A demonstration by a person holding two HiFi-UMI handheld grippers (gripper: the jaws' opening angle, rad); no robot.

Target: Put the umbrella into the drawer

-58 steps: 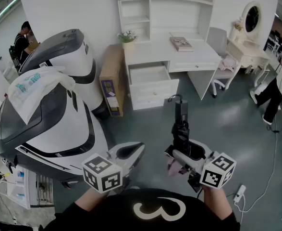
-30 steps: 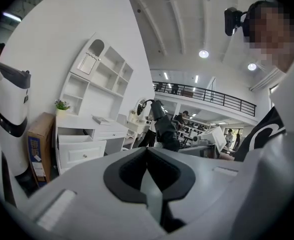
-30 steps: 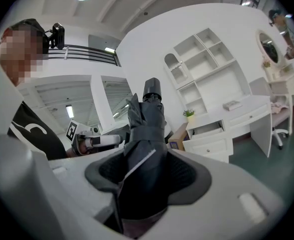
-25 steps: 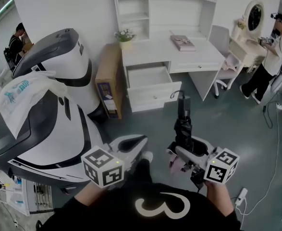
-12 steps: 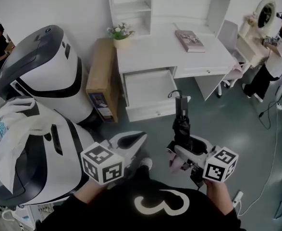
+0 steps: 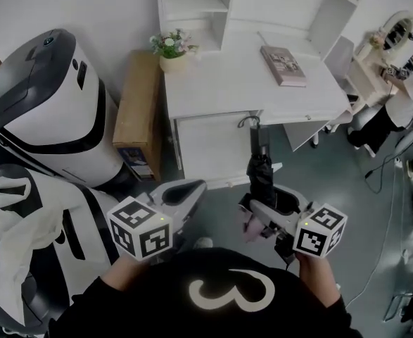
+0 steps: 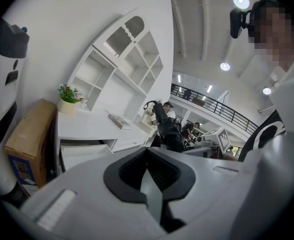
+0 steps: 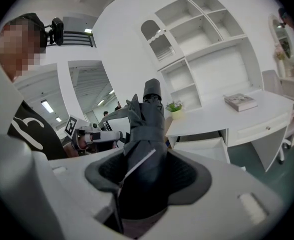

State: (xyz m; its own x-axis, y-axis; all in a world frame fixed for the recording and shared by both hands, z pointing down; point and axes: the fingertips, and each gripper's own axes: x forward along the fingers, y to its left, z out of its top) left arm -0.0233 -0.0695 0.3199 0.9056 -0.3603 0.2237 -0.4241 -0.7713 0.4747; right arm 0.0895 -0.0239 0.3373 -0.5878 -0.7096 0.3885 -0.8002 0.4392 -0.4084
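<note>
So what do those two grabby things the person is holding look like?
The left gripper and the right gripper both have smooth white shells, with black ribbed pads inside the jaws. Each has a white cube at the back, printed with black square markers. The person wears a black top with a white curly mark like a 3.

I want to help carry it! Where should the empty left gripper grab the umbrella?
Likely its black handle, which sticks out past the right gripper clamped on the folded canopy. The left gripper could come from the left of the umbrella, jaws across it: that end is bare, slim and probably stiff.
</note>
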